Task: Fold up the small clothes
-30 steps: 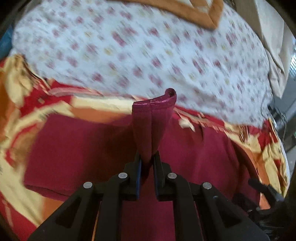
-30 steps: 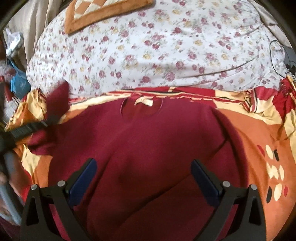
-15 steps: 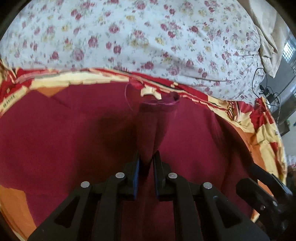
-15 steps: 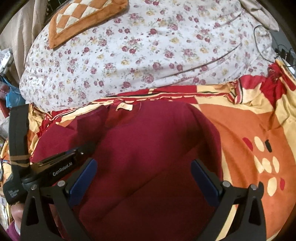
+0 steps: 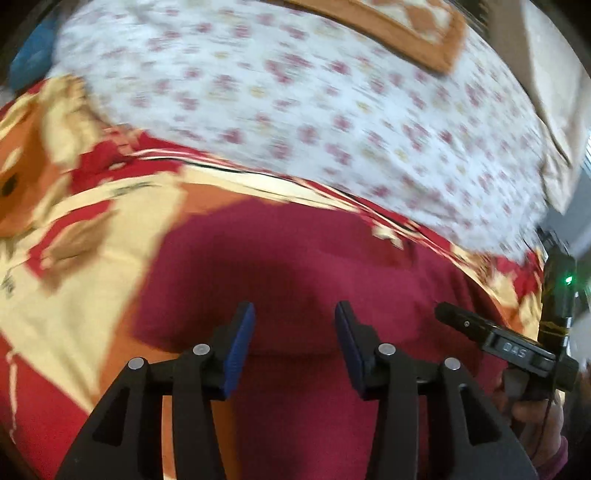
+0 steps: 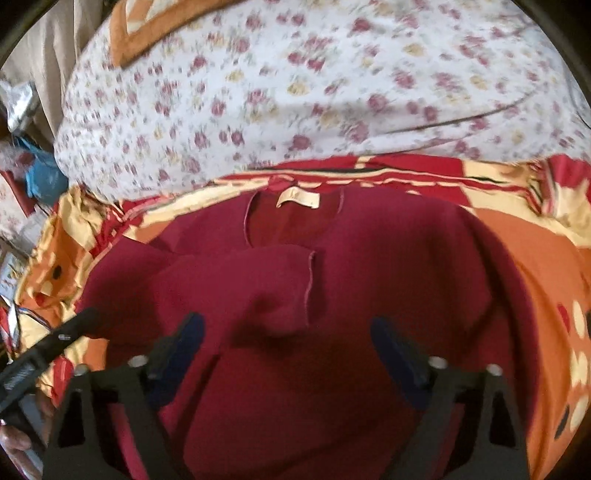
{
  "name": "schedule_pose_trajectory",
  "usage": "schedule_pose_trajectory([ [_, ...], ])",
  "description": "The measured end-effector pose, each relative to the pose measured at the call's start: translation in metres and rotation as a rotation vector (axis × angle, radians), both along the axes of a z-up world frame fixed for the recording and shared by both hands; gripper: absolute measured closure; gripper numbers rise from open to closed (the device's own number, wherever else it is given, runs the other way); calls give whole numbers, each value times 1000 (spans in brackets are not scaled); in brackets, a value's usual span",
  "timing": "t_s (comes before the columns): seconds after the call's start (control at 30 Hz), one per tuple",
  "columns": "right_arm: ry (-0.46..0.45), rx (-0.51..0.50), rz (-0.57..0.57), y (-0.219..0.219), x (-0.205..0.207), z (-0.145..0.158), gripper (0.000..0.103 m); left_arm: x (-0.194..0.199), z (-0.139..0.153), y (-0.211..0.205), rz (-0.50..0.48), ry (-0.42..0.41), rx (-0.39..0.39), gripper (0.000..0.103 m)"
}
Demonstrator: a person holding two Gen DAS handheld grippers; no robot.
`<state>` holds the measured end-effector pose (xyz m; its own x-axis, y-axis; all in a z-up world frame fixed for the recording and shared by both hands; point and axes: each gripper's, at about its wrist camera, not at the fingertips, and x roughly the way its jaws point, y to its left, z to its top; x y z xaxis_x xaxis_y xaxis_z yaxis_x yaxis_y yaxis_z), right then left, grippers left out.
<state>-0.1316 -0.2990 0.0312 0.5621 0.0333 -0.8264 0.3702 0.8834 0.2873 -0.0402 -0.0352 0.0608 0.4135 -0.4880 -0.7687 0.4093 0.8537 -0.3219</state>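
A dark red top (image 6: 369, 277) lies flat on a red, orange and cream patterned sheet (image 6: 535, 258), neck label (image 6: 297, 197) at the far side. Its left sleeve (image 6: 258, 288) is folded in across the chest. The top also shows in the left wrist view (image 5: 295, 266). My left gripper (image 5: 294, 339) is open and empty just above the top's left part. My right gripper (image 6: 288, 350) is open and empty above the top's lower middle. The right gripper's tip shows at the right of the left wrist view (image 5: 480, 332); the left gripper's tip shows at the left of the right wrist view (image 6: 55, 339).
A white floral quilt (image 6: 314, 85) is bunched behind the top. An orange-bordered cushion (image 5: 406, 29) lies on it. Blue and mixed clutter (image 6: 37, 173) sits at the bed's left edge. A beige curtain (image 5: 554, 92) hangs at the far right.
My left gripper has opened and let go of the sleeve, which now lies folded over the chest. The left gripper has pulled back to the left. Both views are blurred by motion.
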Motion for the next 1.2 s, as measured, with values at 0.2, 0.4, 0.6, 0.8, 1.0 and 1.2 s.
schedule_pose_trajectory([
  [0.2, 63, -79, 71, 5, 31, -24, 85, 12, -21, 44, 123, 21, -5, 68],
  [0.4, -109, -164, 29, -18, -10, 39, 98, 7, -32, 68, 159, 18, -16, 68],
  [0.6, 12, -314, -159, -69, -46, 39, 97, 6, -38, 60, 155, 40, -14, 68],
  [0.8, 47, -221, -156, -81, -46, 26, 56, -1, -28, 49, 102, 5, -7, 68],
  [1.0, -93, -211, 33, -23, -17, 60, 40, -4, -31, 35, 23, 43, -14, 68],
  [1.2, -62, -276, 306, 50, 62, 32, 40, 8, -24, 15, 11, 5, -15, 68],
])
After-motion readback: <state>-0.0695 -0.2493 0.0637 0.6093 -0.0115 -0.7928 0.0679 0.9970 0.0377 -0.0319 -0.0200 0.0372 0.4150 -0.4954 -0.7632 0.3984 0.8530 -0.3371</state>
